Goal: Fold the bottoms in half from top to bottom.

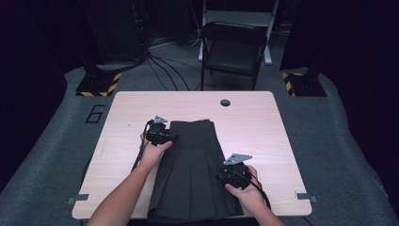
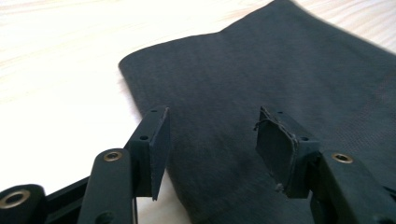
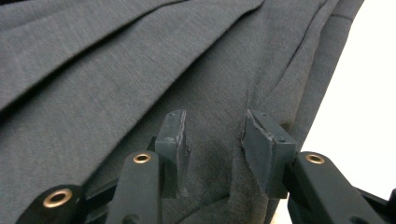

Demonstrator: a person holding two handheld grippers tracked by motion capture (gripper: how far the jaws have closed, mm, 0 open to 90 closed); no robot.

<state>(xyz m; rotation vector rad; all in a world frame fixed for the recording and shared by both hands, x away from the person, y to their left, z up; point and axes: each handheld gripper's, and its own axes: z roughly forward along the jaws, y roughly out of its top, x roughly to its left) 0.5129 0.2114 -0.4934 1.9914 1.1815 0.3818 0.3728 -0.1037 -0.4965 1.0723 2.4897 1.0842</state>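
A dark pleated skirt (image 1: 193,169) lies flat on the bench (image 1: 254,127). The left claw (image 2: 210,140) stands apart at its waist edge, the right claw (image 3: 215,140) apart over a side pleat (probably both are placed for pinching and folding).

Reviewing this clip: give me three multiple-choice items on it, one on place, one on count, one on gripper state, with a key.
1. Where is the left gripper?
A. at the far left corner of the dark grey pleated fabric skirt
B. on the black folding chair
C. off the light wooden table

2. How many garments lie on the table?
A. three
B. one
C. two

3. The right gripper is:
A. open over the skirt
B. shut on it
C. holding a cup

Key: 1 A, its jaws flank that corner; 2 B, just the skirt; 3 A, fabric shows in the gap.
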